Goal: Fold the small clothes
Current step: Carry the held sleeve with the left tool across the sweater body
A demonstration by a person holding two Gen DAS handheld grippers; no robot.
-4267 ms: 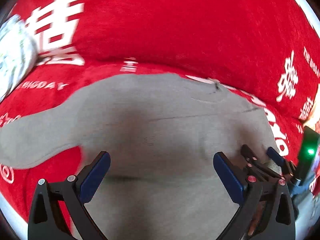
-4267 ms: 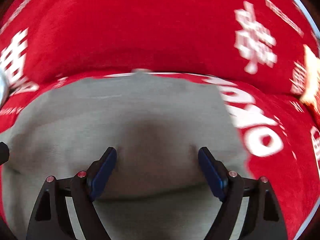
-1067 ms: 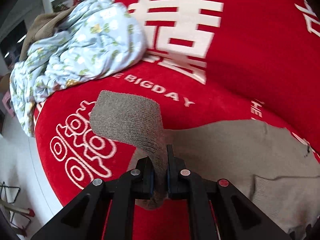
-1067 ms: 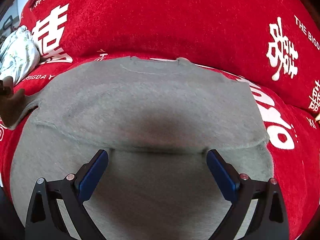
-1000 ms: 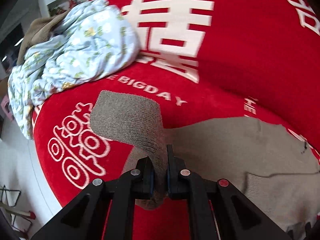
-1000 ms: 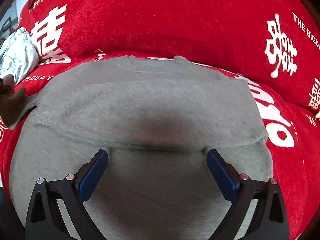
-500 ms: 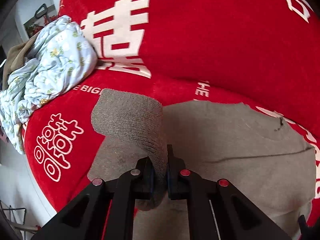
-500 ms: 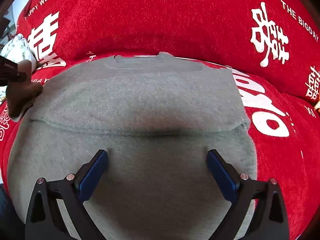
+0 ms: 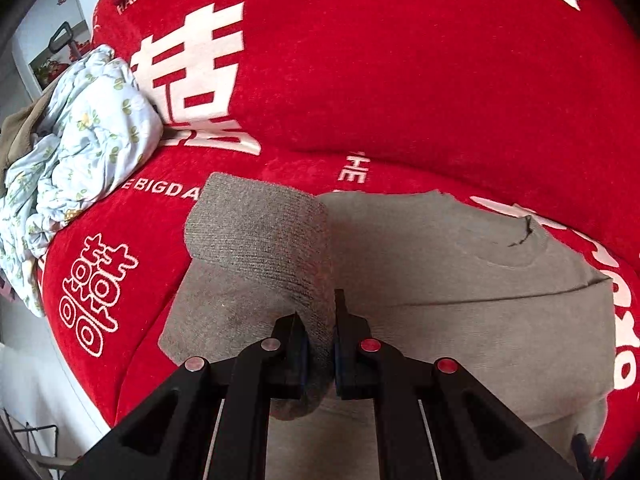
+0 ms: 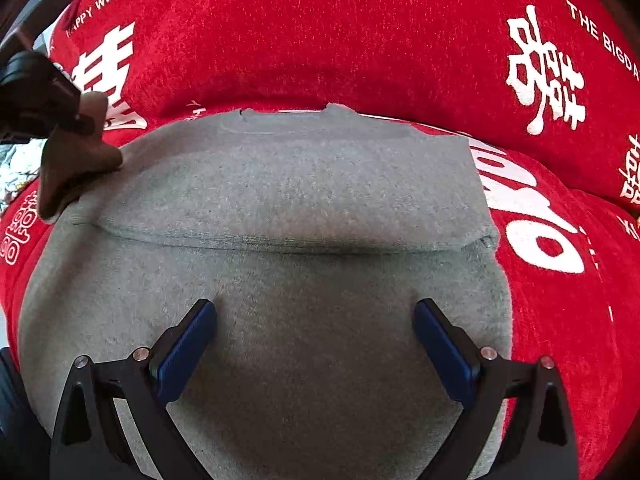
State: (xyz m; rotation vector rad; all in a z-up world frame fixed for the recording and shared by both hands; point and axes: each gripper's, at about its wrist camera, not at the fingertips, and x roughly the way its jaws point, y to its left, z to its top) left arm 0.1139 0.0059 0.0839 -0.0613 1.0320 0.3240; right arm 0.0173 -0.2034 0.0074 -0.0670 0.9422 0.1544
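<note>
Between the closed fingers of the left gripper [image 9: 320, 344] sat the ribbed cuff of a grey sleeve [image 9: 260, 236], pinched tight and lifted so that its end curled up and away to that gripper's left. Ahead and to the right of the same gripper lay the body of the grey sweater [image 9: 460, 280], spread flat on a red cover [image 9: 400, 80] printed with white characters and English lettering (its neckline was at the far side, toward the cushion back). Far to the left of the left gripper, a crumpled pale floral cloth [image 9: 80, 148] rested on the red cover, well apart from the sweater. The right gripper [image 10: 316, 344] hung spread wide over the near part of the sweater [image 10: 300, 184], holding nothing, its blue pads [image 10: 184, 352] on either side of bare grey knit. Beyond it a folded edge ran across the garment, and up at its far left the left gripper [image 10: 76, 120] showed with the sleeve [image 10: 72, 164] drooping from it.
</note>
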